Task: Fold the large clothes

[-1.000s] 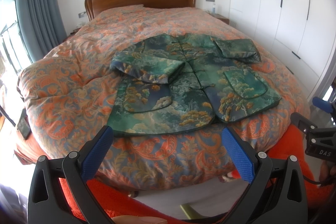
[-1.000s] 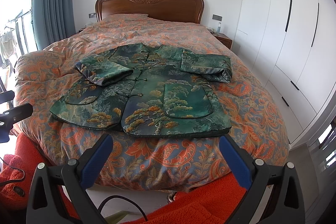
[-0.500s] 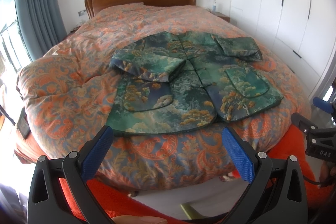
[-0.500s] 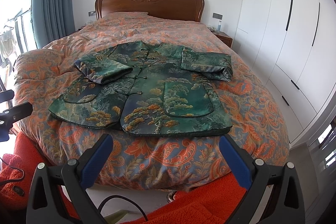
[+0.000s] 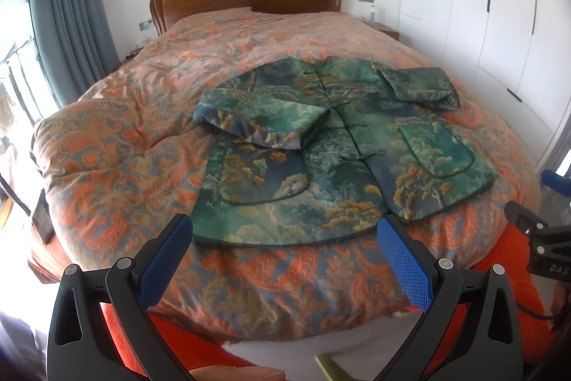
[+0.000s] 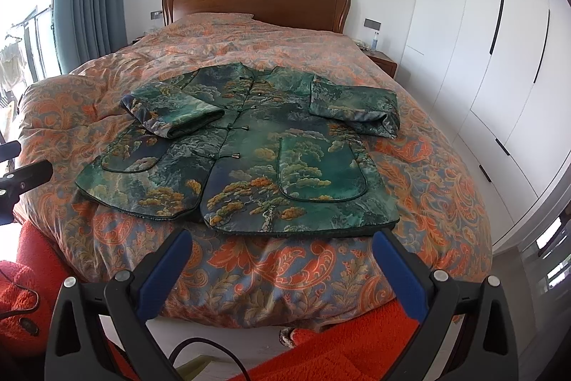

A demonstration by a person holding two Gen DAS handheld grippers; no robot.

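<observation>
A green patterned jacket lies face up on the bed, buttoned, hem toward me, both sleeves folded in over the chest. It also shows in the right wrist view. My left gripper is open and empty, just short of the hem's left part. My right gripper is open and empty, just short of the hem's right part. The right gripper's body shows at the right edge of the left wrist view. The left gripper's body shows at the left edge of the right wrist view.
The bed has an orange floral quilt and a wooden headboard. White wardrobes line the right wall. A bedside table stands at the back right. Grey curtains hang at the left. Orange fabric lies below the bed's foot.
Both grippers have moved forward toward the foot of the bed, so the jacket hem sits closer to the fingertips. The jacket has not moved.
</observation>
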